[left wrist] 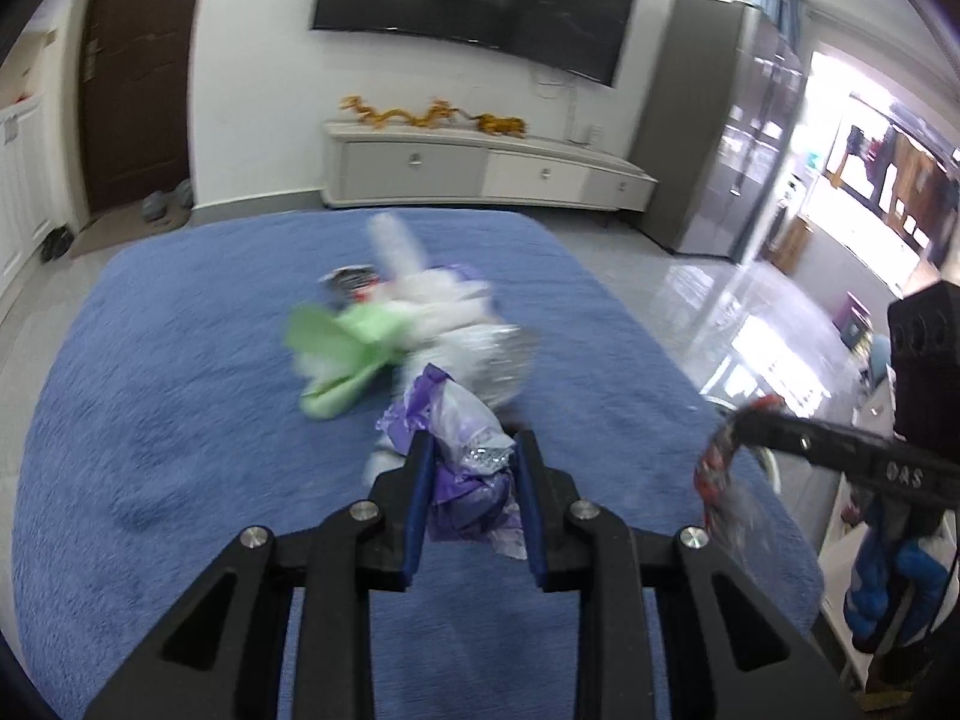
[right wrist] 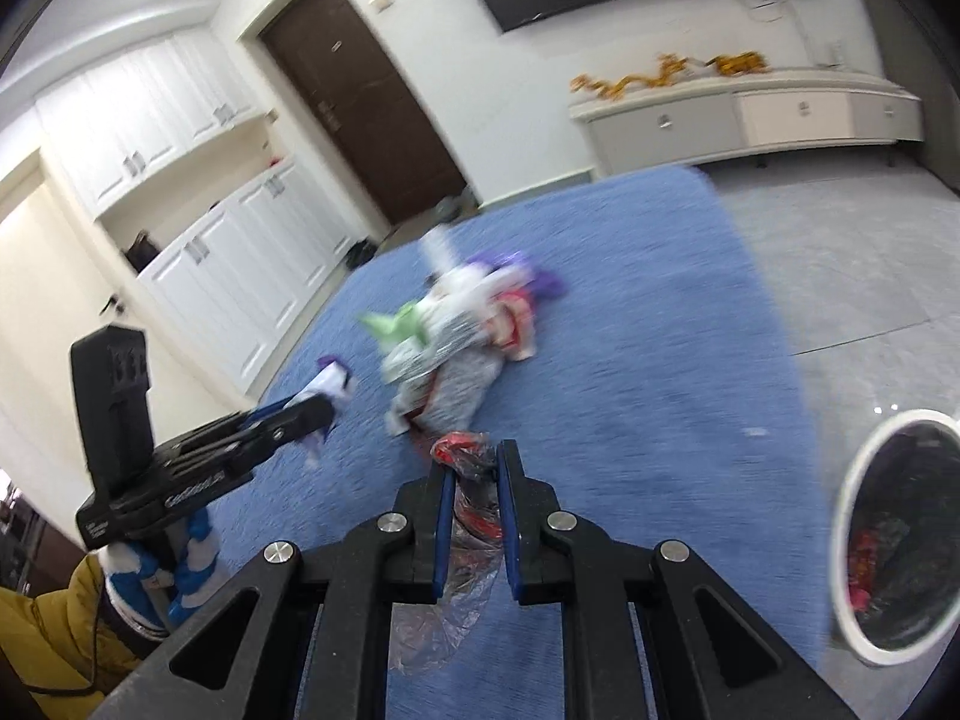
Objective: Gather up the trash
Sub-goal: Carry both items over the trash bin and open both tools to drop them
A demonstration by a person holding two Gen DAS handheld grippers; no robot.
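A pile of trash (left wrist: 420,324) lies on the blue carpet (left wrist: 180,420): white, green, silver and purple wrappers. It also shows in the right wrist view (right wrist: 462,324). My left gripper (left wrist: 471,444) is shut on a purple and clear plastic wrapper (left wrist: 462,420), held above the carpet near the pile. My right gripper (right wrist: 471,456) is shut on a red and clear plastic wrapper (right wrist: 465,450), which hangs down between the fingers. In the left wrist view the right gripper (left wrist: 738,420) shows at the right with its red wrapper (left wrist: 714,468).
A white-rimmed trash bin (right wrist: 852,540) with a dark liner stands on the grey tile floor right of the carpet. A white TV cabinet (left wrist: 480,168), a dark door (right wrist: 360,96) and white cupboards (right wrist: 228,252) line the walls.
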